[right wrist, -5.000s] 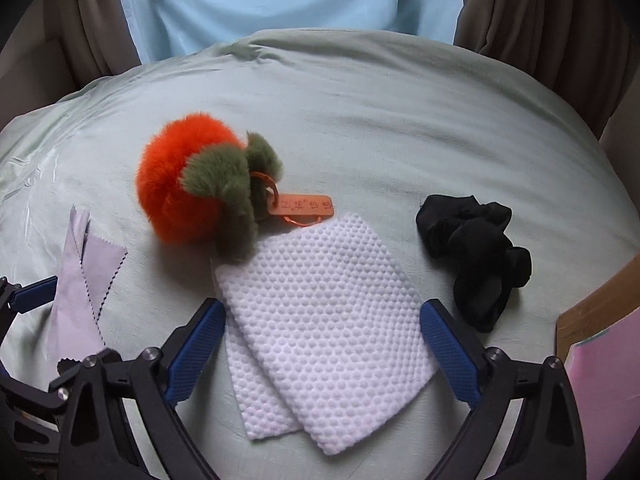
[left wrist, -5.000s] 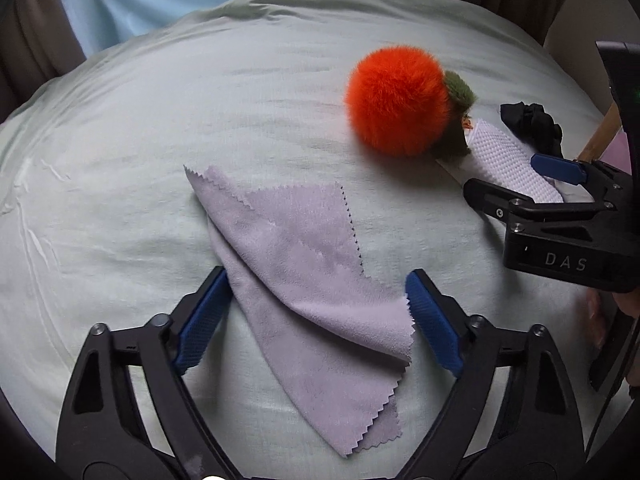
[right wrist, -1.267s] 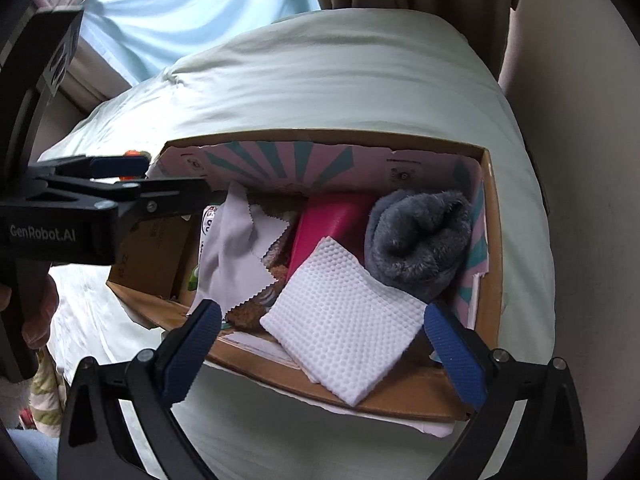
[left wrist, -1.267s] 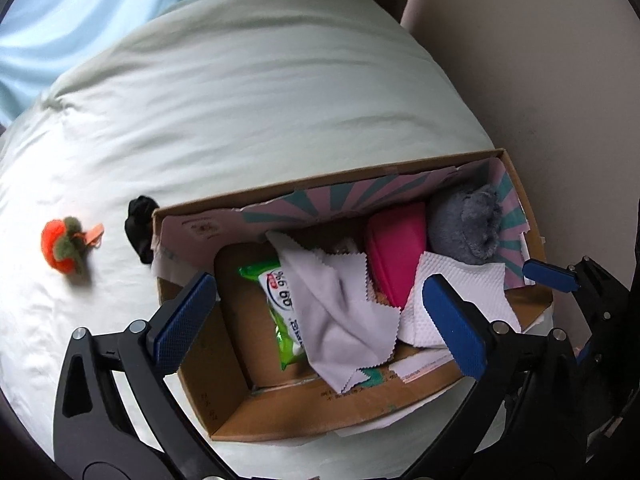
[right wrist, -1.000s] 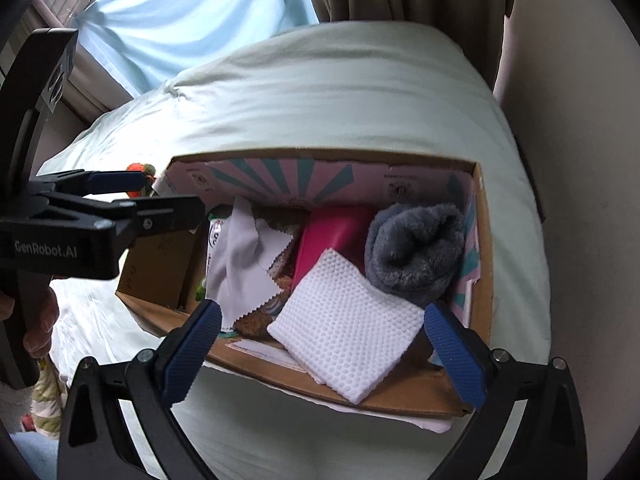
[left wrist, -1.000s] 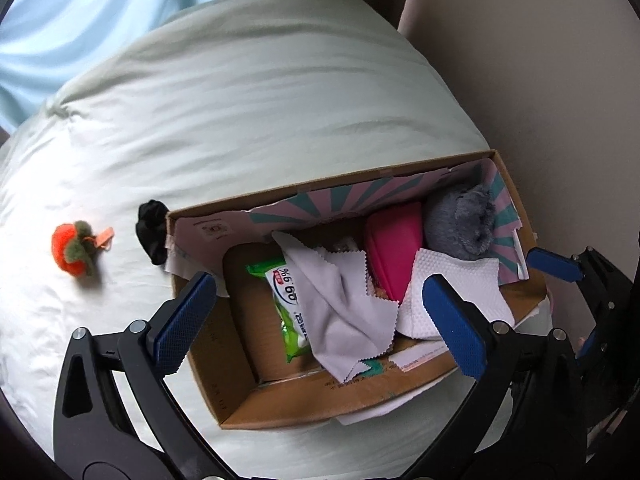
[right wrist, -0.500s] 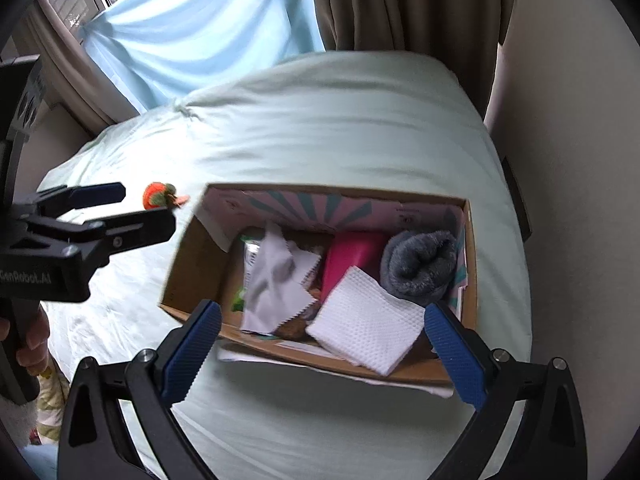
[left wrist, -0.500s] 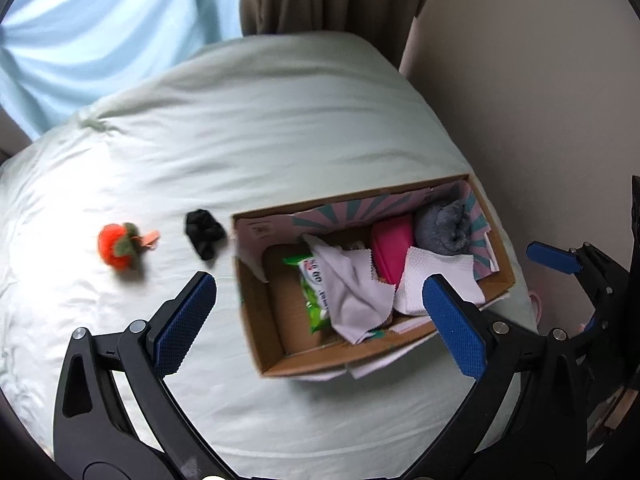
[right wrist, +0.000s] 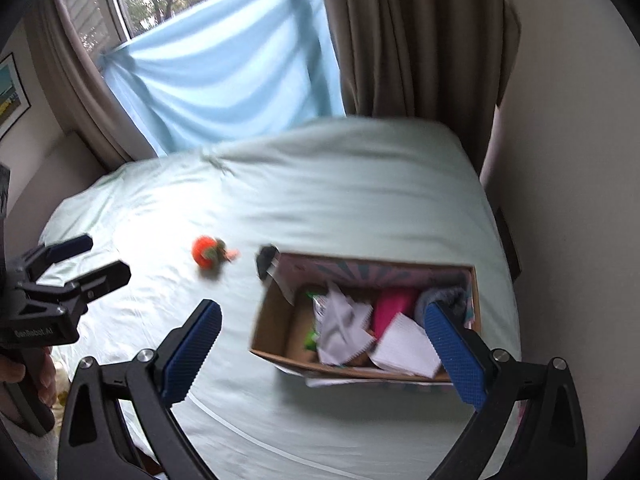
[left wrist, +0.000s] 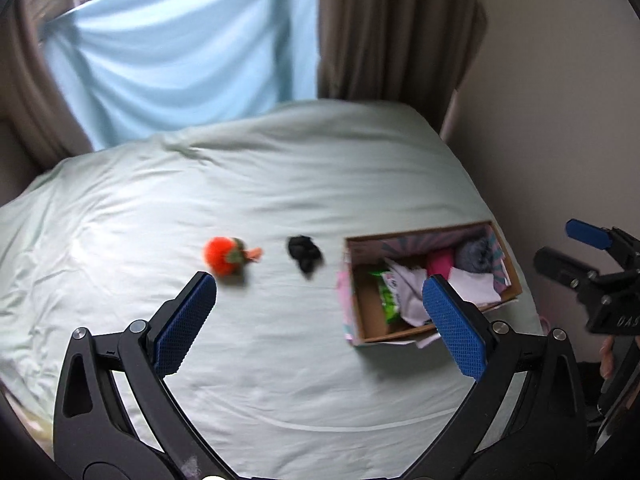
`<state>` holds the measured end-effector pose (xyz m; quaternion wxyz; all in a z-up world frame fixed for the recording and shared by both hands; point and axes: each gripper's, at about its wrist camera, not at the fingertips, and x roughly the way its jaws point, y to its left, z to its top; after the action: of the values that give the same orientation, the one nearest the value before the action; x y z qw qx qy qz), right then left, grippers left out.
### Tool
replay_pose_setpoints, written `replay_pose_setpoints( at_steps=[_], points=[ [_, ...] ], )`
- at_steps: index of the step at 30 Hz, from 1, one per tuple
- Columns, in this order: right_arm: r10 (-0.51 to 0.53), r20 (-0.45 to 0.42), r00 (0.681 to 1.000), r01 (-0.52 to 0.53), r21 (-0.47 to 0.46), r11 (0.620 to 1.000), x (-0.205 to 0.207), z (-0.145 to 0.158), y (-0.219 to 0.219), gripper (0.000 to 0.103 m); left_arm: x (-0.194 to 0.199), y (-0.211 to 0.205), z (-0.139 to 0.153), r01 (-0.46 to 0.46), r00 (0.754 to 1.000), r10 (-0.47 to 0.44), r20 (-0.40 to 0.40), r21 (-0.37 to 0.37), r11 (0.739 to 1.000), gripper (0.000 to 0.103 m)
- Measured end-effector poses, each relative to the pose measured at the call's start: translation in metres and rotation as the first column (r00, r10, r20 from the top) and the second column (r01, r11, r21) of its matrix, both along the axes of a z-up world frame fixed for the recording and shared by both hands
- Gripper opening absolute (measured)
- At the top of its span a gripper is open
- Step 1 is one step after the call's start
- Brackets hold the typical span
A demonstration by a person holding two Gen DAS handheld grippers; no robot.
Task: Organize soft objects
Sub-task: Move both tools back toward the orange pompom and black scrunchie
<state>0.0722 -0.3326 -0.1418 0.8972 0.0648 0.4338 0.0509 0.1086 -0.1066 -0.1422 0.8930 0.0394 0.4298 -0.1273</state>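
Note:
A cardboard box (left wrist: 368,322) (right wrist: 272,320) sits on the right side of the pale green bed. Inside lie a lilac cloth (left wrist: 408,280) (right wrist: 340,322), a white dotted cloth (left wrist: 472,284) (right wrist: 404,350), a pink item (right wrist: 390,306), a grey fuzzy roll (left wrist: 474,252) and a green packet (left wrist: 388,296). On the sheet left of the box lie a black scrunchie (left wrist: 304,254) (right wrist: 266,258) and an orange plush ball (left wrist: 222,256) (right wrist: 206,256). My left gripper (left wrist: 320,326) and right gripper (right wrist: 324,354) both hang high above the bed, open and empty.
The bed (left wrist: 280,360) meets a beige wall (left wrist: 560,120) on the right. Brown curtains (right wrist: 400,40) and a light blue sheet (right wrist: 224,68) over the window stand behind it. A hand (right wrist: 24,376) holds the left gripper's handle at the lower left.
Both grippers have risen and pulled back from the box, so box, scrunchie and plush ball look smaller. The lilac and white cloths, on the bed five seconds ago, now lie in the box.

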Motion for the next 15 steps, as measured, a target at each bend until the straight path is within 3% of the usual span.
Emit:
replay_pose_setpoints(
  at_steps=[7, 15],
  points=[
    [-0.01, 0.099, 0.995, 0.011, -0.005, 1.0, -0.01, 0.046, 0.052, 0.101, -0.024, 0.073, 0.028, -0.08, 0.994, 0.081, 0.072, -0.022, 0.997, 0.103],
    [-0.016, 0.146, 0.989, 0.018, -0.015, 1.0, -0.018, 0.069, 0.115, 0.101, -0.033, 0.138, 0.042, -0.096, 0.991, 0.1, 0.092, -0.043, 0.994, 0.103]
  ],
)
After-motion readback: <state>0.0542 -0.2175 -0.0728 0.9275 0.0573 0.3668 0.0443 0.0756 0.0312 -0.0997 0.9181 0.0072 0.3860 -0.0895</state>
